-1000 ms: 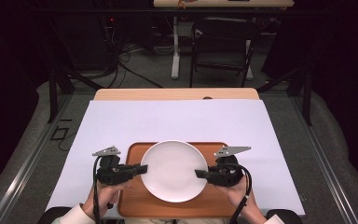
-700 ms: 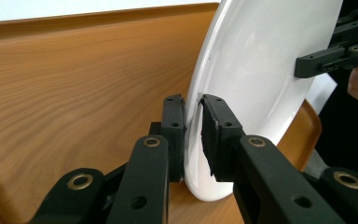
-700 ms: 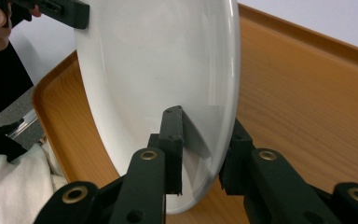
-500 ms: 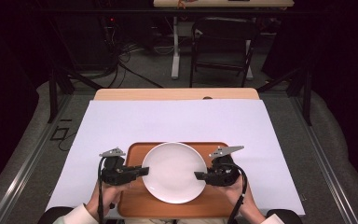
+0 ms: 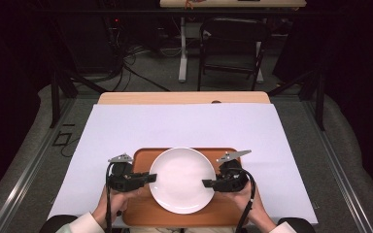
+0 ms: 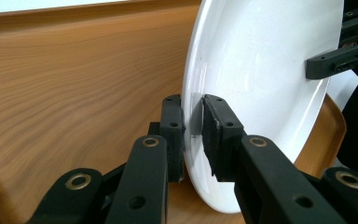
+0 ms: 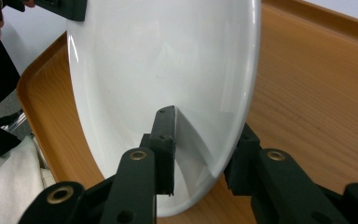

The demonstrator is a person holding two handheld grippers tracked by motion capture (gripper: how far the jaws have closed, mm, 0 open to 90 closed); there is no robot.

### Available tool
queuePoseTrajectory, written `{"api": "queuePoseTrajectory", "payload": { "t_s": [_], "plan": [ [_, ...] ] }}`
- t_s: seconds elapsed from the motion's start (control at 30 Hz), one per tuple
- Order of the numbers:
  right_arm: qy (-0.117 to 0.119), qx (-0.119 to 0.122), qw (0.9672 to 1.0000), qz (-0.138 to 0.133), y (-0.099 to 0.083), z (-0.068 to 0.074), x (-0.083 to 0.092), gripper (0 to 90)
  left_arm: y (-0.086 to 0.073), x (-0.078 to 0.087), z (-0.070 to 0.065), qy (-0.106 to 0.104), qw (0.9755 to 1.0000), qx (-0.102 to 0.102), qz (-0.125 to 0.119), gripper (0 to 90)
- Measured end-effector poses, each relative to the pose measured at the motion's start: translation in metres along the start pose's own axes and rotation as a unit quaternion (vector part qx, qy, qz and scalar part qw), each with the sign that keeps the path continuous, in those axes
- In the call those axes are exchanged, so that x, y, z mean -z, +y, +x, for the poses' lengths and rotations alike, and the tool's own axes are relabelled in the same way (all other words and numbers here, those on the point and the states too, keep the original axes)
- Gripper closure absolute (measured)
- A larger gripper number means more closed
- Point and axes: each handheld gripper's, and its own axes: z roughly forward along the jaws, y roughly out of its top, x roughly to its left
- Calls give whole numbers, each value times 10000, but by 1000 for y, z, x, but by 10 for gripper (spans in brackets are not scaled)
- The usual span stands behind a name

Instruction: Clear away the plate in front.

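Observation:
A round white plate (image 5: 182,180) is over a wooden tray (image 5: 148,216) at the near edge of the table. My left gripper (image 5: 148,178) is shut on the plate's left rim and my right gripper (image 5: 207,183) on its right rim. In the left gripper view the two pads (image 6: 214,135) pinch the rim of the plate (image 6: 261,70), with the tray (image 6: 74,70) behind. In the right gripper view the jaws (image 7: 205,149) straddle the plate (image 7: 158,60) edge, above the tray (image 7: 317,84). The plate seems slightly raised off the tray.
A white sheet (image 5: 184,126) covers the table beyond the tray. A strip of bare wood (image 5: 184,98) shows at the far edge. A dark chair (image 5: 233,48) and cables stand on the floor behind the table.
Both grippers have shifted slightly inward and the plate has come a little toward the person. The grip on both rims is unchanged.

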Motion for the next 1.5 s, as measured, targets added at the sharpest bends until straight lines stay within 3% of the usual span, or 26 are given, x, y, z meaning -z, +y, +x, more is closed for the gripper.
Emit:
{"api": "queuePoseTrajectory", "payload": {
  "t_s": [0.3,0.5,0.97,1.17,1.5],
  "plan": [
    [-144,-37,9994,306,2,-5,-12,607,0,-8,3,127,9999,33,108,755],
    [-251,-3,9984,507,1,-5,-19,557,-2,-17,7,168,9993,203,262,726],
    [-351,-104,9962,793,-1,-6,-26,497,-5,-26,7,290,9983,152,472,680],
    [-433,-143,9943,961,-2,-6,-30,454,-7,-32,7,341,9974,239,593,645],
    [-603,52,9920,1105,-3,-4,-34,428,-7,-34,3,521,9963,-21,691,596]
  ]
}}
